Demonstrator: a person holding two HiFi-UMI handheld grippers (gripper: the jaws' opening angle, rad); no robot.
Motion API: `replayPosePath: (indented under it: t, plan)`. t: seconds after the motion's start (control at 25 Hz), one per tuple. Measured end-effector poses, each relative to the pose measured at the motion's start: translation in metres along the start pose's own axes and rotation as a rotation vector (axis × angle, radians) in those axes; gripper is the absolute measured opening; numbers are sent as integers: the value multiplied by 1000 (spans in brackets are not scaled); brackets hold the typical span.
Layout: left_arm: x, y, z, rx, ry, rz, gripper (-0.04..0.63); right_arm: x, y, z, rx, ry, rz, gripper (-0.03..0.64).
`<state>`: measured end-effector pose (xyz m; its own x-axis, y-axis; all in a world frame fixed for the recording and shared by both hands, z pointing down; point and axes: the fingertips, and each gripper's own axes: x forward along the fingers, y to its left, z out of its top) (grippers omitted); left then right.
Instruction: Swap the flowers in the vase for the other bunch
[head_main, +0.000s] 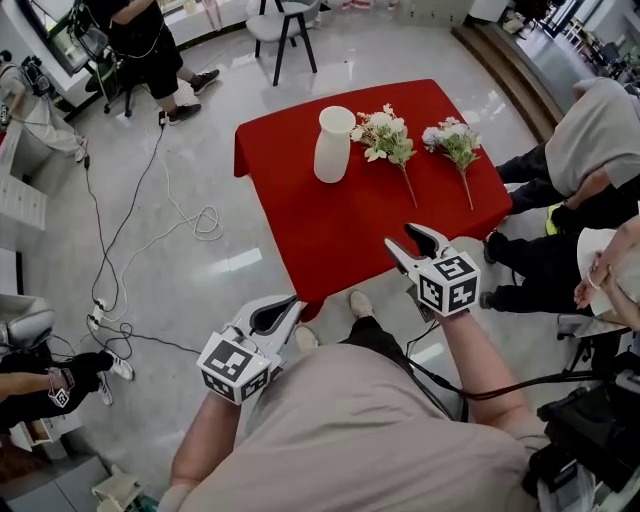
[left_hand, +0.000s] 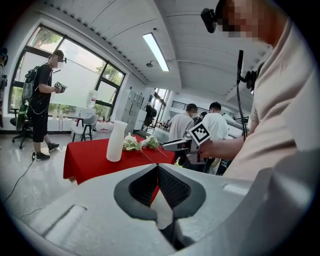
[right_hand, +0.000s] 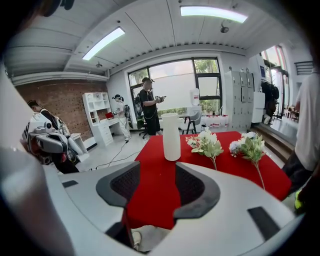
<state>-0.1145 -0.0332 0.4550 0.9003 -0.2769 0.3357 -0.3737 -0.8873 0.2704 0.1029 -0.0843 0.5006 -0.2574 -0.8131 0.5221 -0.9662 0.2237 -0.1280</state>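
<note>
A white vase (head_main: 333, 144) stands upright on the red table (head_main: 340, 235), and I see no flowers in it. Two flower bunches lie flat to its right: one (head_main: 383, 135) close to the vase, the other (head_main: 452, 140) nearer the table's right edge. Both grippers hover short of the table's near edge. My right gripper (head_main: 402, 238) is open with nothing between its pads and points at the vase (right_hand: 171, 136) and the bunches (right_hand: 207, 142) (right_hand: 248, 145). My left gripper (head_main: 296, 302) is lower and further left. Its tips (left_hand: 157, 167) meet, and it holds nothing.
A seated person (head_main: 590, 150) is close to the table's right side. Another person (head_main: 150, 50) stands at the far left, and a chair (head_main: 285, 25) stands beyond the table. Cables (head_main: 190, 220) trail over the glossy floor on the left.
</note>
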Motion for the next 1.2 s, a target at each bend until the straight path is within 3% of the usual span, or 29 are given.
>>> replayPosePath:
  t: [0.32,0.52,0.64,1.2]
  plan:
    - [17,2,12,-4,-10,21,8,7,-29,9,1,1,-1,224]
    - [29,1,25,-17,-19,47,8,18,-65,31,-56,0,-26,225]
    - [39,4,31,-28,-25,71,8,33,-90,42,-68,11,-22,258]
    - [79,11,55,-75,-35,237,8,134,-200,62,-14,166,43,312]
